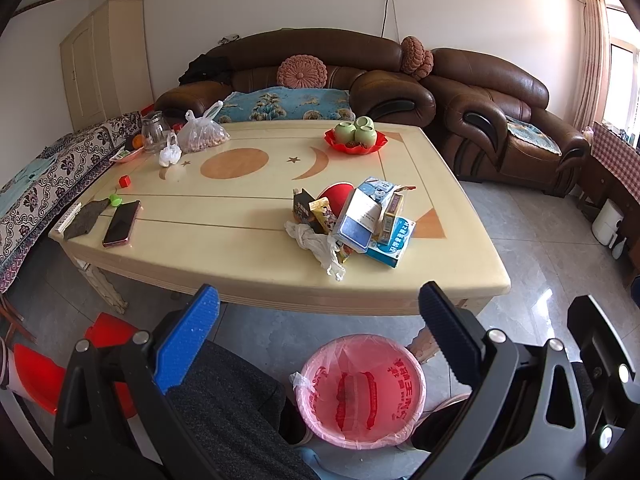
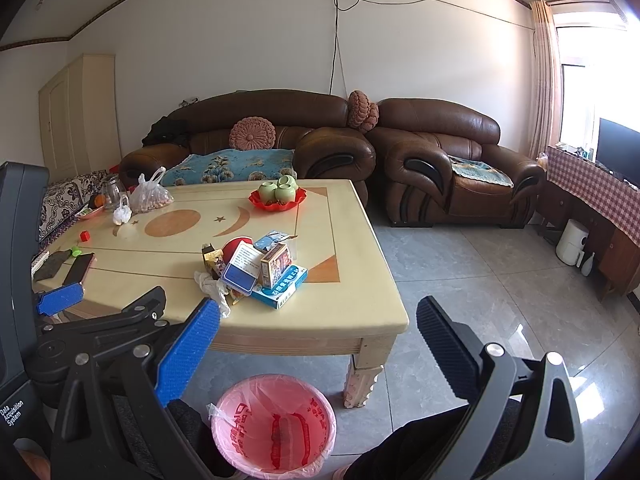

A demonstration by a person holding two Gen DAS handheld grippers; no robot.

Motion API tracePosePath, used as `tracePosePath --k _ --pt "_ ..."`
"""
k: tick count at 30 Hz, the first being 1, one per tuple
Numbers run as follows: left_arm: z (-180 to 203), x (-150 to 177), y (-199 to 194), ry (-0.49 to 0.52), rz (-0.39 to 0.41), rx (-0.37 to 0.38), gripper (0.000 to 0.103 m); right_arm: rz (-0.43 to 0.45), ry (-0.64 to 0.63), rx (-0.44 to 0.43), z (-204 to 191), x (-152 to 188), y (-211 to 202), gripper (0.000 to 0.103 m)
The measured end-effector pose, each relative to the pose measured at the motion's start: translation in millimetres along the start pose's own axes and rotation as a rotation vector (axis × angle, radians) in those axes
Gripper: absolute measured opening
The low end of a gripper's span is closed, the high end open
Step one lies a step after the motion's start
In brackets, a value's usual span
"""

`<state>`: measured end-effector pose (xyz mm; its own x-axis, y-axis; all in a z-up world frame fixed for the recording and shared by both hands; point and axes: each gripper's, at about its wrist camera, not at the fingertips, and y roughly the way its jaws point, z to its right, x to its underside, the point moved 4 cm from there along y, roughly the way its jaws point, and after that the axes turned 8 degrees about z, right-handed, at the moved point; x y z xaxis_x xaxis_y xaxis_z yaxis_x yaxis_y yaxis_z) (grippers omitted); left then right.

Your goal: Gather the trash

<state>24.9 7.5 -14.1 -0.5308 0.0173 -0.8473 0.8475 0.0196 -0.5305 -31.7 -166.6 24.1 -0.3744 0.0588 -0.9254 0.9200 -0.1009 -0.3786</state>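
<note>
A pile of trash lies on the near right part of the cream table: small cardboard boxes, snack wrappers and a crumpled white bag. It also shows in the right wrist view. A pink-lined trash bin stands on the floor in front of the table, also in the right wrist view. My left gripper is open and empty, held above the bin, short of the table edge. My right gripper is open and empty, near the table's front right corner.
On the table are a phone, a grey cloth, a red tray with green cups, a bag of nuts and a glass jar. Brown sofas stand behind. A red stool is at the left.
</note>
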Motion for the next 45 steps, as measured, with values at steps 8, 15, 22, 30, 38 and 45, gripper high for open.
tracePosePath --k 8,15,22,30,38,45 --pt "-0.7 -0.8 -0.8 0.002 0.000 -0.004 0.098 -0.002 0.000 -0.005 -0.1 -1.6 2.1 0.097" --pt "-2.9 -1.0 -0.7 0.002 0.001 -0.006 0.098 -0.004 0.004 -0.009 -1.2 -1.2 3.8 0.097" --pt "-5.6 -2.0 1.9 -0.001 -0.003 -0.008 0.098 -0.003 0.002 -0.008 -3.2 -0.5 4.0 0.097" --pt "-7.5 2.1 11.3 -0.019 -0.046 0.010 0.098 -0.011 0.007 -0.030 -4.6 3.9 12.5 0.097" --pt "-28.9 15.2 43.9 -0.103 -0.127 0.005 0.098 -0.006 -0.014 -0.068 -10.0 10.5 35.8 0.097" --pt "-44.9 25.1 78.6 -0.144 -0.200 -0.012 0.098 -0.027 -0.023 -0.095 -9.3 17.4 69.0 0.097"
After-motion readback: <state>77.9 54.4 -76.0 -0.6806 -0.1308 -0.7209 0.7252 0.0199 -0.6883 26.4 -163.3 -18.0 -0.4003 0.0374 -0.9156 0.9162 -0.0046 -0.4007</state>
